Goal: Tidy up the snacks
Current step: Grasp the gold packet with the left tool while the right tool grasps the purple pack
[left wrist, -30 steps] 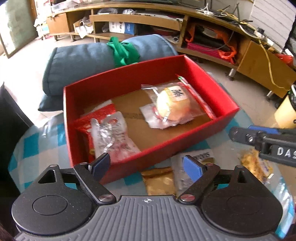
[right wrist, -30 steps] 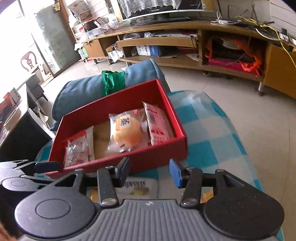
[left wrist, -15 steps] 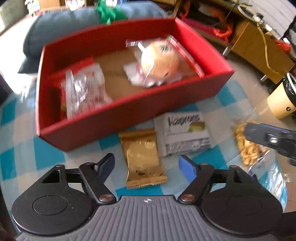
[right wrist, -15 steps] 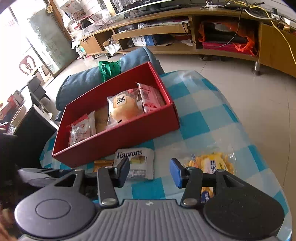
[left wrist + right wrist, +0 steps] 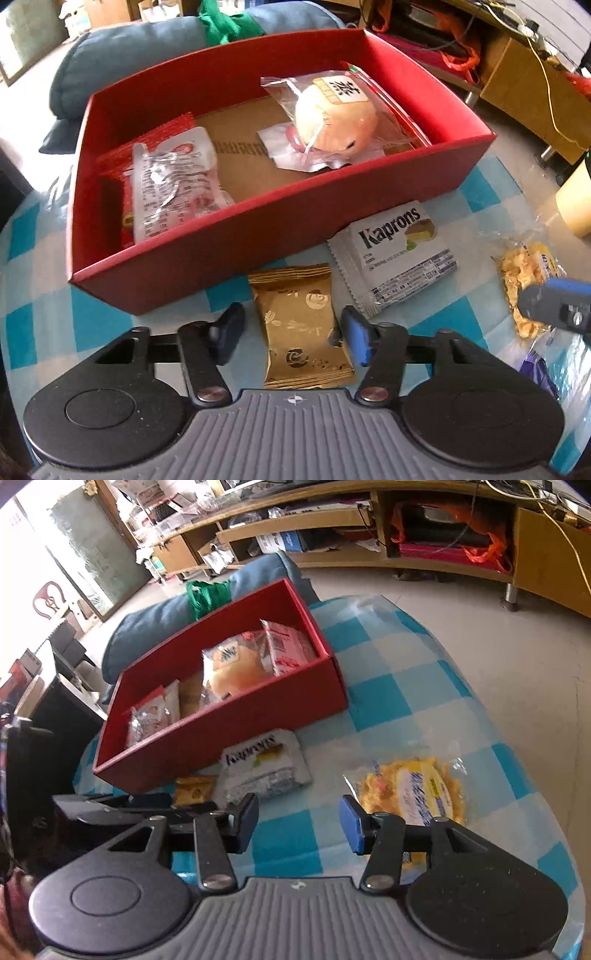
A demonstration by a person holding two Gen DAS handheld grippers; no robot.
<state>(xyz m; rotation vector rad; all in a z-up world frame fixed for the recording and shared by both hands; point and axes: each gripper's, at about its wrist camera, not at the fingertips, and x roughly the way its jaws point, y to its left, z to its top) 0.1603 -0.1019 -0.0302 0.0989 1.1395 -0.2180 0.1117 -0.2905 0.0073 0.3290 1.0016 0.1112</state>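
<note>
A gold snack packet [image 5: 301,325] lies on the checked cloth in front of the red box [image 5: 258,236]. My left gripper [image 5: 293,336] straddles it and its jaws are closing; a strip of cloth still shows beside the black finger. The white Kaprons packet [image 5: 395,254] lies to its right. A yellow crisp packet [image 5: 413,794] sits beside the blue finger of my right gripper [image 5: 300,823], which stands open with only cloth between its fingers. Inside the box are a wrapped bun [image 5: 332,114] and red-and-white packets [image 5: 170,181].
A blue cushion [image 5: 129,62] with a green bag [image 5: 225,22] lies behind the box. A low wooden cabinet [image 5: 443,535] runs along the back. A yellow bin [image 5: 576,199] stands off the table's right edge. The cloth [image 5: 406,686] right of the box is bare.
My left gripper sank and tipped down over the gold packet, and its jaws narrowed around it. The right gripper shifted, bringing the yellow packet into its view.
</note>
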